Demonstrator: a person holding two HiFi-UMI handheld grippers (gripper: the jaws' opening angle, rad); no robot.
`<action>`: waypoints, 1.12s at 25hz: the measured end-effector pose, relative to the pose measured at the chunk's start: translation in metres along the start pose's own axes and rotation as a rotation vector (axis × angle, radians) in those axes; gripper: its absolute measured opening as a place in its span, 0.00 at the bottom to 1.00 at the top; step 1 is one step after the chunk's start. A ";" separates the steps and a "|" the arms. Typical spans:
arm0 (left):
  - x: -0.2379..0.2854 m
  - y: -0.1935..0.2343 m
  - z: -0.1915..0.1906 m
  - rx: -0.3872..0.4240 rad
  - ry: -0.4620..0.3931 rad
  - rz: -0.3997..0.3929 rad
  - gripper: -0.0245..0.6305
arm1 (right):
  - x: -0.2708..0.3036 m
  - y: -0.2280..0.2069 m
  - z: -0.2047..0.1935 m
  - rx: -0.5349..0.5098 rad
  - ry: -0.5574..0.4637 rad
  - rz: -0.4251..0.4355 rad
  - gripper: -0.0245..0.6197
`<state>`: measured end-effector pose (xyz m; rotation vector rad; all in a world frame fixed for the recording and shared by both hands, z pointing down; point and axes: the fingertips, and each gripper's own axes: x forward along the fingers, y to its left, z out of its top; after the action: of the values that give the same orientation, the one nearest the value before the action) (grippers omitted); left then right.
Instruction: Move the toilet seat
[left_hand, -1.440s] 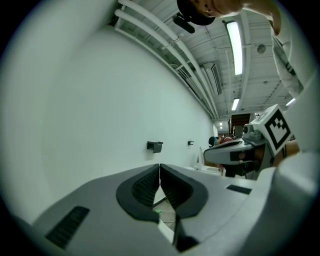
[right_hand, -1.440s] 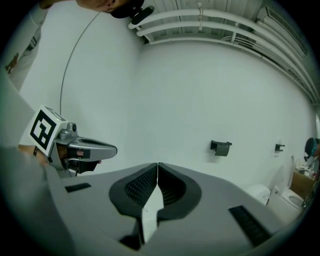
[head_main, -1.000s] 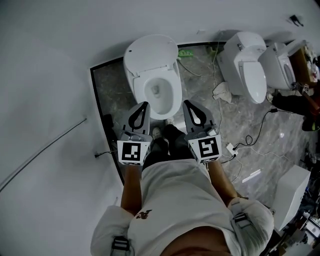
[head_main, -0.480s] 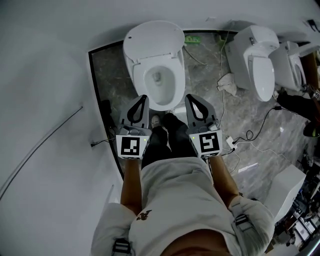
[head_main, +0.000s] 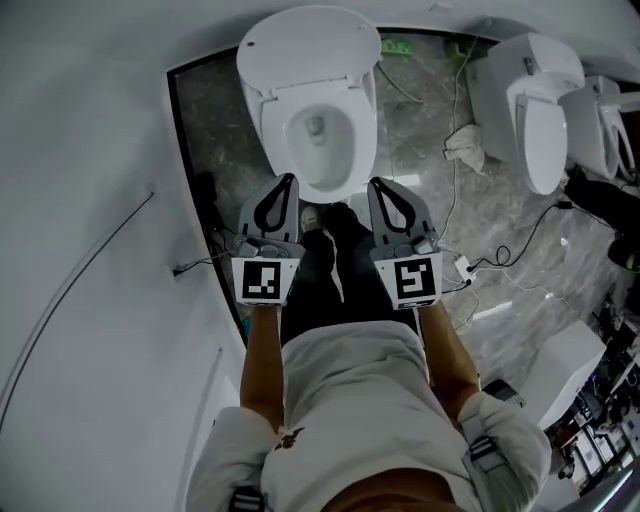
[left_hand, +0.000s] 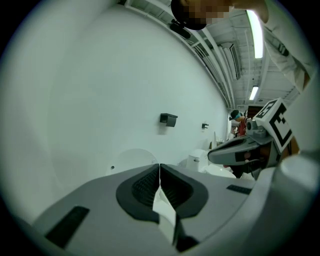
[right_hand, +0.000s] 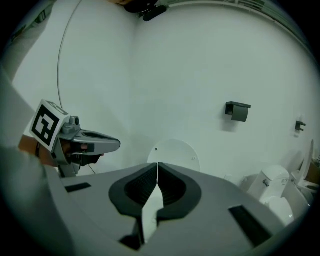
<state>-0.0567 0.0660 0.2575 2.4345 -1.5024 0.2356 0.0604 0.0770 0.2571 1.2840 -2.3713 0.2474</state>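
Observation:
A white toilet (head_main: 318, 185) stands at the top centre of the head view. Its round lid (head_main: 305, 45) is raised toward the wall and the seat ring (head_main: 352, 130) lies round the open bowl. My left gripper (head_main: 289, 181) and right gripper (head_main: 373, 185) hover side by side just short of the bowl's front rim, both shut with nothing between the jaws. In the left gripper view the shut jaws (left_hand: 159, 167) point at the raised lid (left_hand: 131, 159). In the right gripper view the shut jaws (right_hand: 158, 165) face the same lid (right_hand: 175, 151).
Two more white toilets (head_main: 535, 100) stand at the right on the marble floor. Cables (head_main: 500, 255), a white cloth (head_main: 465, 145) and a white box (head_main: 560, 375) lie there too. A pale wall runs along the left. A black wall fixture (right_hand: 237, 111) hangs above the toilets.
Both grippers have sunk lower together, still shut. In the head view the toilet has slid toward the top edge, and the gripper tips now sit close to the bowl's front rim.

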 end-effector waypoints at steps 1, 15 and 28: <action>0.003 0.000 -0.005 -0.002 0.005 0.002 0.07 | 0.003 0.000 -0.006 0.003 0.009 0.004 0.07; 0.039 0.010 -0.083 -0.022 0.066 0.028 0.07 | 0.040 -0.018 -0.089 -0.009 0.103 -0.007 0.07; 0.064 0.011 -0.152 -0.066 0.120 0.028 0.07 | 0.080 -0.006 -0.147 -0.029 0.155 0.036 0.07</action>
<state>-0.0376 0.0542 0.4214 2.3056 -1.4699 0.3268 0.0693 0.0654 0.4239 1.1662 -2.2605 0.3105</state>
